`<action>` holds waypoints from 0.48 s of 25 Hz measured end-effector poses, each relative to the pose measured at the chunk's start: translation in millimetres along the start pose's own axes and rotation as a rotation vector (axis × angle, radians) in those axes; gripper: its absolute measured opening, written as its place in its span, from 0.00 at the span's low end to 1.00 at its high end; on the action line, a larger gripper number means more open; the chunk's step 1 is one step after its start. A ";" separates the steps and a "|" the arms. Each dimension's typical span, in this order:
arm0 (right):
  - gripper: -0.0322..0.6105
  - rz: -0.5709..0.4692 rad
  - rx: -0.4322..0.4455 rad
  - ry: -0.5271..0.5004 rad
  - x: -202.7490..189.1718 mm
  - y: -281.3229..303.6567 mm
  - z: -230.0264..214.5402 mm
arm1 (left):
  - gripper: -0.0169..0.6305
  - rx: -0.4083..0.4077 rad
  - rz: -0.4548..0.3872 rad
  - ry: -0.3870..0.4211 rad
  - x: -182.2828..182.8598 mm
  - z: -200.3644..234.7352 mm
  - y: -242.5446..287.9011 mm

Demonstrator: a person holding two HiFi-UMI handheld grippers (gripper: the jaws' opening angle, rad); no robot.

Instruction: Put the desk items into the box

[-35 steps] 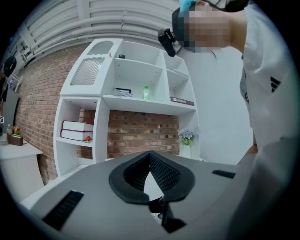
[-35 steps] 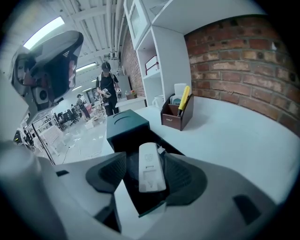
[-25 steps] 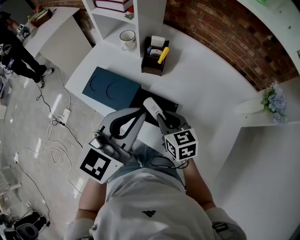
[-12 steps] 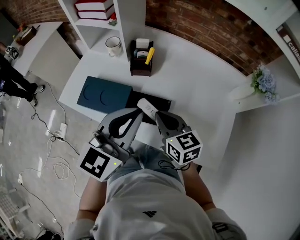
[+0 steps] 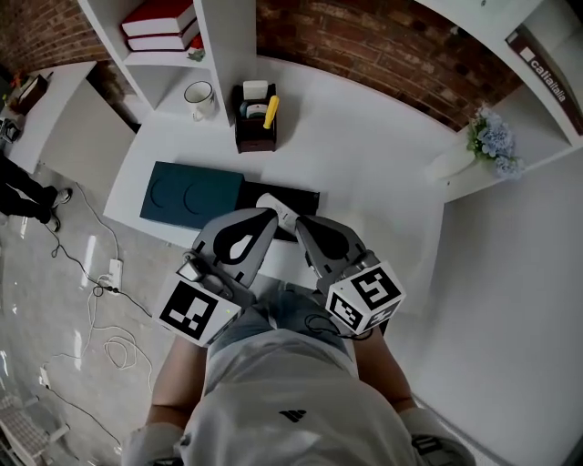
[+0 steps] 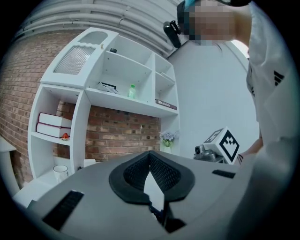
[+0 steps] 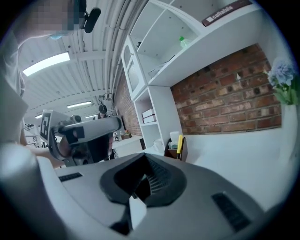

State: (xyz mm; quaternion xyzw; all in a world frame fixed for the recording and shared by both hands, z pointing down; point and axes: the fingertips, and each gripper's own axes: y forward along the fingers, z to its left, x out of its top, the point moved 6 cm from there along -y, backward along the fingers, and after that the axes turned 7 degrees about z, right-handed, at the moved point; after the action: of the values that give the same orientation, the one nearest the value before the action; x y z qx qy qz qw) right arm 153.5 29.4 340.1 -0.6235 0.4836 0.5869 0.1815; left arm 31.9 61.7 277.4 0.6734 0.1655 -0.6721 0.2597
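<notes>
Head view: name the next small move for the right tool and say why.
Probably reach the right tool forward toward the dark brown desk organiser with the yellow marker. The tool's jaws are shut on nothing, a white oblong item already lies in the black box, and the organiser's items sit outside it.

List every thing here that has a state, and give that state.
Left gripper: shut, empty.
Right gripper: shut, empty.
Black box: flat on the desk, white item in or on it.
Teal panel: flat, beside the black box.
Desk organizer: upright, holding items.
Mug: upright.
Red books: closed, stacked flat.
</notes>
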 end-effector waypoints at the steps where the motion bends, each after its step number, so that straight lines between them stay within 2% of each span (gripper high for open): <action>1: 0.06 -0.009 -0.004 -0.003 2.5 -2.2 1.7 | 0.04 -0.010 0.009 0.002 -0.5 -0.6 1.0; 4: 0.06 -0.037 -0.011 -0.009 9.4 -8.7 6.9 | 0.04 -0.032 0.050 0.011 -6.0 -3.0 2.7; 12: 0.06 -0.085 -0.039 -0.015 19.3 -20.9 16.5 | 0.04 -0.085 0.062 0.052 -7.7 -7.8 6.5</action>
State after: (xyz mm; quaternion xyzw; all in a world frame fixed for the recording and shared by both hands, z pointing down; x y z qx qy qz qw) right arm 158.3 44.8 311.4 -0.6425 0.4438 0.5925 0.1978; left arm 41.6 61.9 285.6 0.6837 0.1794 -0.6385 0.3046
